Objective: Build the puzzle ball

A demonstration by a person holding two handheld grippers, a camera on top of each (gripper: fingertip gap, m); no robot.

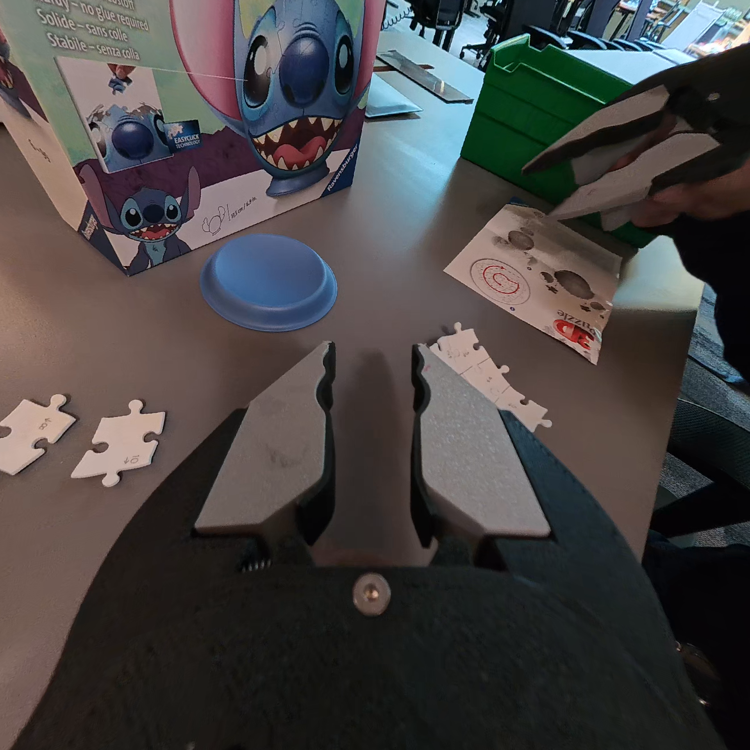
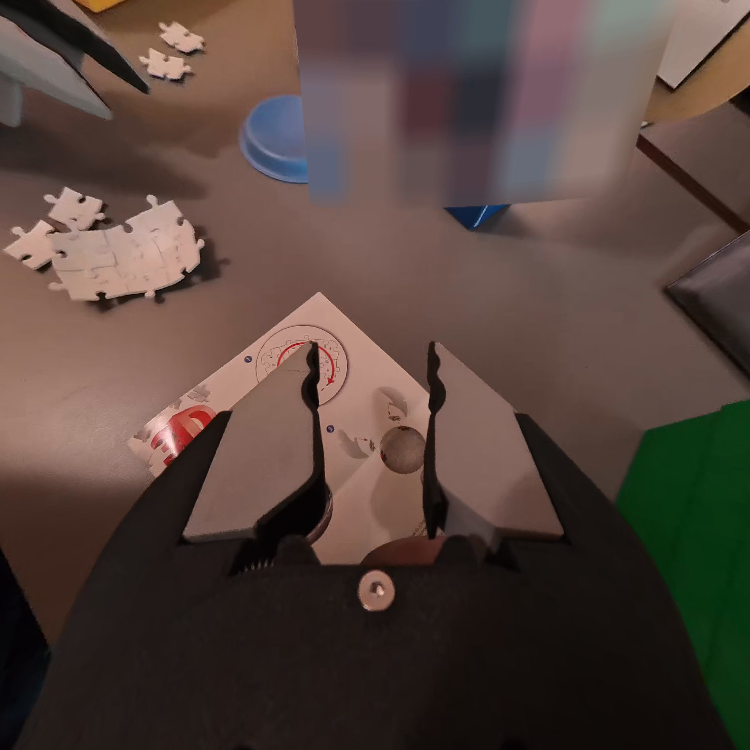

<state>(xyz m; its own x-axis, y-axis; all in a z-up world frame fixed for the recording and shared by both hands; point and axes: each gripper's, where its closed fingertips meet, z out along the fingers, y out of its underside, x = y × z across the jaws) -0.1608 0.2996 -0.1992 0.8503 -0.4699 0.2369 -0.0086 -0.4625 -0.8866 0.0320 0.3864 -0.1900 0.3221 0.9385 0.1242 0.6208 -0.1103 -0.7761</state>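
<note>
The left gripper (image 1: 373, 357) hovered low over the grey table (image 1: 385, 211) with its jaws apart and nothing between them. Just beside its right finger lay the joined puzzle section (image 1: 487, 373), white side up, partly hidden by that finger; in the right wrist view the same curved section (image 2: 130, 255) sat on the table with 2 loose pieces (image 2: 61, 227) touching or just beside its left edge. 2 more loose white pieces (image 1: 81, 438) lay well apart from it, to the left of the left gripper. The blue stand (image 1: 268, 284) rested on the table in front of the puzzle box (image 1: 195, 134). The right gripper (image 2: 371, 357) hung above the instruction sheet (image 2: 365, 406), jaws spread and holding nothing. That sheet lay near the table's right edge, next to a green bin (image 1: 539, 105).
</note>
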